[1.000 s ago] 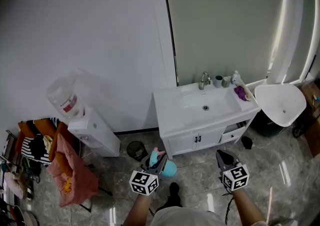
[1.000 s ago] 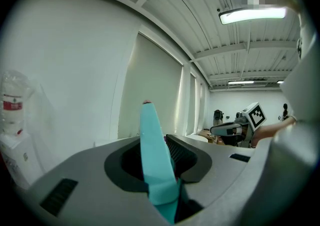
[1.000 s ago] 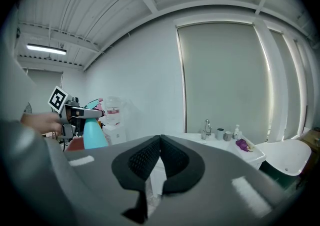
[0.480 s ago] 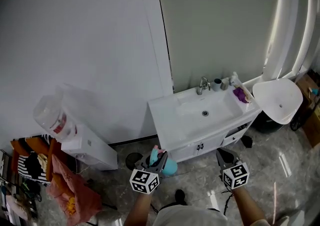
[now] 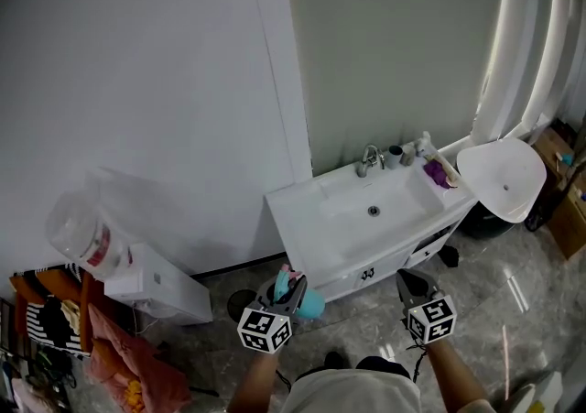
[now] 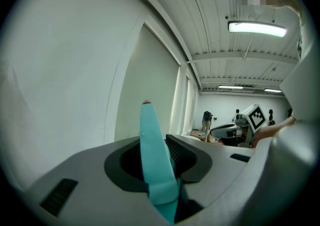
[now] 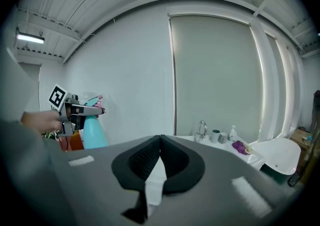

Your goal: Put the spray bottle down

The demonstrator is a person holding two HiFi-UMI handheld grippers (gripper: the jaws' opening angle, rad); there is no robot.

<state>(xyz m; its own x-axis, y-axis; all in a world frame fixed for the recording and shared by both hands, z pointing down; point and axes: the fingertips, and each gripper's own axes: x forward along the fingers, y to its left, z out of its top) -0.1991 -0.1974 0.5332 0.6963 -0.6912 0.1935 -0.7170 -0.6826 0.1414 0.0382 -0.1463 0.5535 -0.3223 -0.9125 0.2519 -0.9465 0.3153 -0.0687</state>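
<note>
Water dispenser (image 5: 137,274): far left against the wall, with a clear bottle upturned on top.
Left gripper (image 5: 282,292): held in the air over the floor, jaws clamped on the spray bottle's head; a teal strip of it stands between the pads.
Spray bottle (image 5: 309,308): teal body, pink nozzle, off the floor in the left gripper, near the vanity's front left corner.
Vanity (image 5: 302,219): white, set against the wall, sink in its top.
Faucet (image 5: 368,160): at the back edge, with cups (image 5: 394,157) and a purple cloth (image 5: 438,173) to its right.
Right gripper (image 5: 406,281): jaws together, nothing between them, pointing toward the vanity.
White round basin (image 5: 502,180): just right of the vanity.
</note>
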